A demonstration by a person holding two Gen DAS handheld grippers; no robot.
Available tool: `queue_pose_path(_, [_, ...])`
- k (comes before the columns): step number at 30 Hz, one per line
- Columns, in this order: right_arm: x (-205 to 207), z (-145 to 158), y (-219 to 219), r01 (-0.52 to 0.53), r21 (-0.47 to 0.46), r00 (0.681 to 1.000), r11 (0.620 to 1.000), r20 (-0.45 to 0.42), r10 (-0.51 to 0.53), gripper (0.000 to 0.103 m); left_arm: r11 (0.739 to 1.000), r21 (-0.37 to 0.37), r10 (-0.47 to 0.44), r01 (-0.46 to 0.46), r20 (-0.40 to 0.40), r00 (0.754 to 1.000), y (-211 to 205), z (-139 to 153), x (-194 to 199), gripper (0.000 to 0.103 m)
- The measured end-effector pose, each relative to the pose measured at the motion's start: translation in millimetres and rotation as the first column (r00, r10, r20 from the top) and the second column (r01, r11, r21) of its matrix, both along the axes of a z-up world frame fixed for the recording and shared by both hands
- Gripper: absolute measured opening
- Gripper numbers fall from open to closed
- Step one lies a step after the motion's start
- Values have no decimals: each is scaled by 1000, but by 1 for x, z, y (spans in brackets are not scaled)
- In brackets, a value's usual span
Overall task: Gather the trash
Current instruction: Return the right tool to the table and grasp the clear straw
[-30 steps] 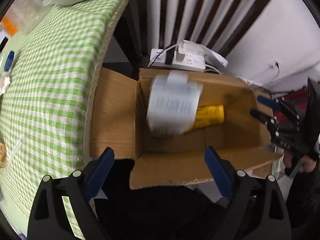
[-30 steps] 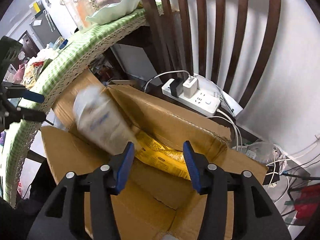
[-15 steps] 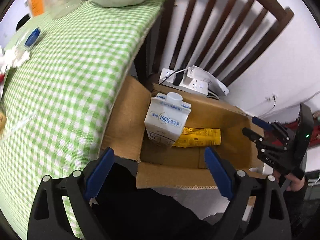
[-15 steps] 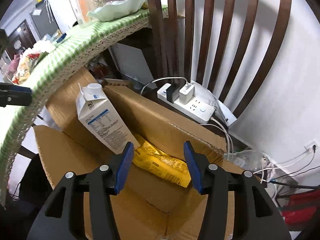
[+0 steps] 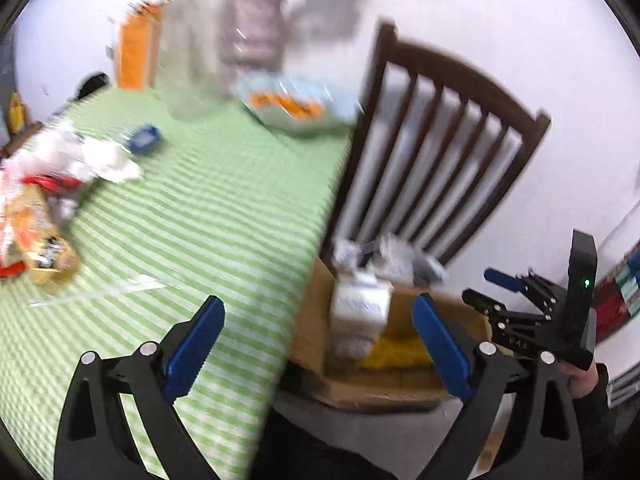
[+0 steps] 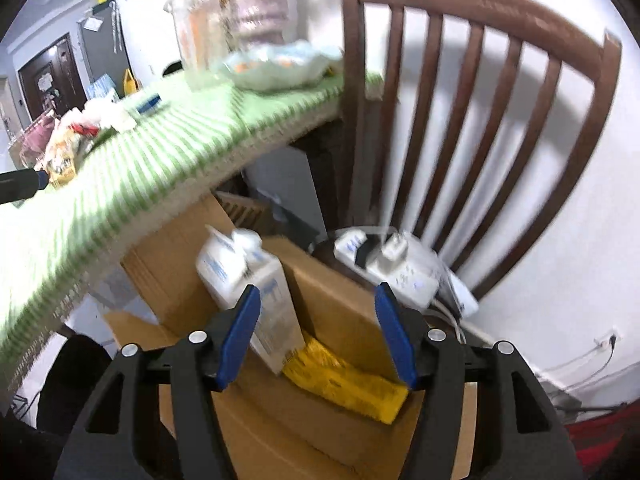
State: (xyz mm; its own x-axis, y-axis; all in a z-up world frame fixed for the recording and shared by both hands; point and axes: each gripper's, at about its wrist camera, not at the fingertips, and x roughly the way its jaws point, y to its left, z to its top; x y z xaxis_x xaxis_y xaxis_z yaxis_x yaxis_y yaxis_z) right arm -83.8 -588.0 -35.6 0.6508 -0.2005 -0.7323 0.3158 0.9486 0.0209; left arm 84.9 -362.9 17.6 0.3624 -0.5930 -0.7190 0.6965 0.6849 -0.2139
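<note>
Cardboard box [image 6: 332,300] is my landmark: it sits open on the floor beside the table edge, in front of the dark wooden chair [image 6: 472,92]. Inside it I see a white milk carton [image 6: 244,276] standing upright against the wall nearest the table, and a yellow wrapper [image 6: 348,384] lying flat just beside the carton's base, touching it. Behind the box, on the chair seat, lies a white power strip [image 6: 400,276] with plugs in it.

My right gripper [image 6: 316,340] hangs above the box with its blue pads spread and nothing between them; its jaws have just been opening. My left gripper [image 5: 316,344] is also spread wide and empty, straddling the table edge next to the box in its own view.

Up and away from the box, the green checked tablecloth [image 5: 192,216] carries more litter: crumpled white tissue [image 5: 100,156], a snack bag [image 5: 36,240] and a small blue item [image 5: 144,140] that is too blurred for me to name. A pale bowl [image 5: 296,108] with orange pieces stands near the table corner closest to the chair, with a clear jar [image 5: 192,52] behind it
</note>
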Motion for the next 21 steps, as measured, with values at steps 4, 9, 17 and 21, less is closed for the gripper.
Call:
queue_pose_path(4, [28, 25, 25, -67, -43, 994, 997, 79, 70, 58, 995, -62, 85, -84, 25, 996, 39, 13, 13, 93])
queue_pose_path(9, [78, 43, 71, -179, -66, 973, 982, 133, 186, 58, 977, -88, 199, -192, 85, 976, 104, 30, 31, 95])
queue_pose_path(17, [161, 33, 166, -404, -42, 908, 914, 105, 406, 58, 909, -54, 416, -413, 99, 904, 230, 30, 71, 95])
queue_pose_path(21, [202, 17, 213, -502, -14, 864, 865, 37, 502, 58, 853, -57, 522, -519, 105, 846, 284, 33, 79, 95])
